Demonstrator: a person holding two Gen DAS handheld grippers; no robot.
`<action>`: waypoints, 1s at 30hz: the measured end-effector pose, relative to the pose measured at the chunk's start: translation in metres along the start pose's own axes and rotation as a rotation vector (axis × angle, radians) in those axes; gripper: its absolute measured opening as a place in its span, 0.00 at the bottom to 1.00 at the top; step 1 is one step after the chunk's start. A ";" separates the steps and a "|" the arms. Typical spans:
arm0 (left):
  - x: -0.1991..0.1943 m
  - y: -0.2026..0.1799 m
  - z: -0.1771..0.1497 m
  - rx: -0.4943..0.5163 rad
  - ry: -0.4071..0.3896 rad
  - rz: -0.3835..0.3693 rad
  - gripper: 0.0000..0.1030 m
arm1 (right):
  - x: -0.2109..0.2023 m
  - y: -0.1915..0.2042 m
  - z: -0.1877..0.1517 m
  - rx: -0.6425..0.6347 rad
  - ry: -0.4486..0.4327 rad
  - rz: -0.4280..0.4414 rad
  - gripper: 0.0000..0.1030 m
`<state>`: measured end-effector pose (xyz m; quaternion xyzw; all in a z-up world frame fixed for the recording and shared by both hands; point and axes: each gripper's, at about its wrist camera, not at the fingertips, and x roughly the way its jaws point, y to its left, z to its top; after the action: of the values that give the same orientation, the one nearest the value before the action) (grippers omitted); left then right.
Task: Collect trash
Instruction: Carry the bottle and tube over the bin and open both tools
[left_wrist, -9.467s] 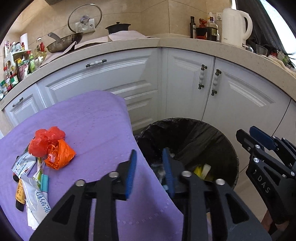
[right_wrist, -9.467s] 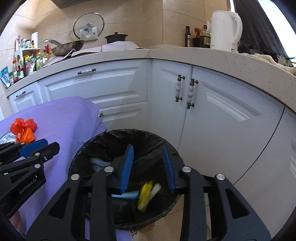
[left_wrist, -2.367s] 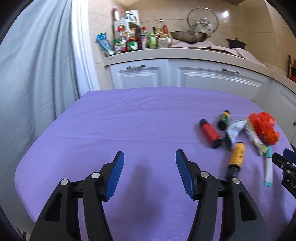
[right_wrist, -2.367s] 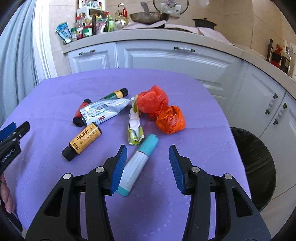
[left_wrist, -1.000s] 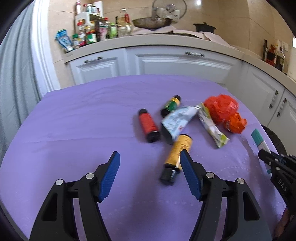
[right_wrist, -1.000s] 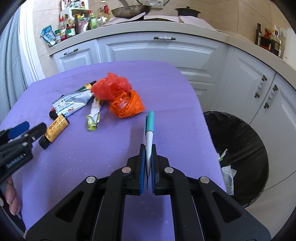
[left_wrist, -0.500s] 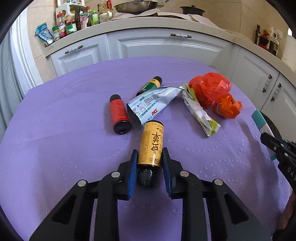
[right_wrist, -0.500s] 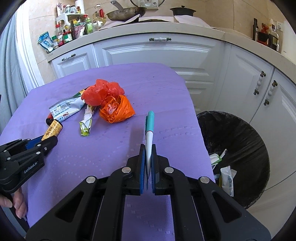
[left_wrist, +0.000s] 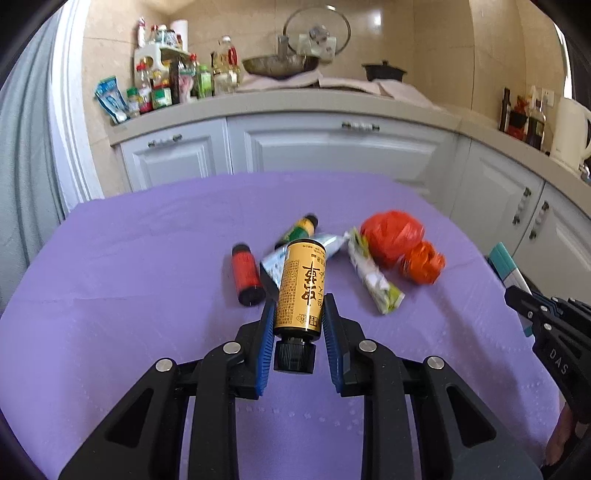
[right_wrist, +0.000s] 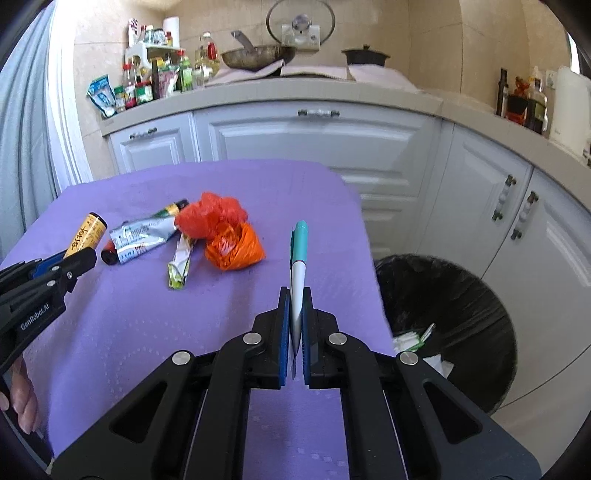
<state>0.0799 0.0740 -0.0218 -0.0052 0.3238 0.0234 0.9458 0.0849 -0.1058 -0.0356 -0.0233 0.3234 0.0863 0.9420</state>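
1. Your left tool (left_wrist: 298, 325) had just been closing, and its pads clenched the yellow bottle (left_wrist: 301, 286) near its black cap, the bottle lifted off the purple desk (left_wrist: 129, 295).
2. Your right tool (right_wrist: 294, 325) was clamped tight on a teal-and-white tube (right_wrist: 299, 251), which stuck up out of the pads, above the desk's edge nearest the bin (right_wrist: 480, 295).
3. The bin, lined with a black bag, stood on the floor just past that edge, with some scraps inside.
4. Left of the tube, on the desk, lay the orange bag (right_wrist: 234, 247) touching the red bag (right_wrist: 208, 218), a wrapper (right_wrist: 179, 264), and a silver pouch (right_wrist: 142, 236).
5. A red bottle (left_wrist: 245, 271) and a green bottle (left_wrist: 301, 229) lay beside the pouch.
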 end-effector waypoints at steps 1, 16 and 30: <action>-0.002 -0.001 0.001 -0.003 -0.009 -0.001 0.25 | -0.002 -0.001 0.001 -0.002 -0.010 -0.005 0.06; -0.012 -0.071 0.017 0.079 -0.118 -0.118 0.25 | -0.035 -0.055 0.005 0.019 -0.132 -0.146 0.06; -0.002 -0.157 0.016 0.198 -0.144 -0.185 0.25 | -0.043 -0.123 -0.009 0.108 -0.147 -0.235 0.06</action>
<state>0.0958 -0.0821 -0.0088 0.0598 0.2540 -0.0957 0.9606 0.0677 -0.2343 -0.0175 -0.0039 0.2529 -0.0406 0.9666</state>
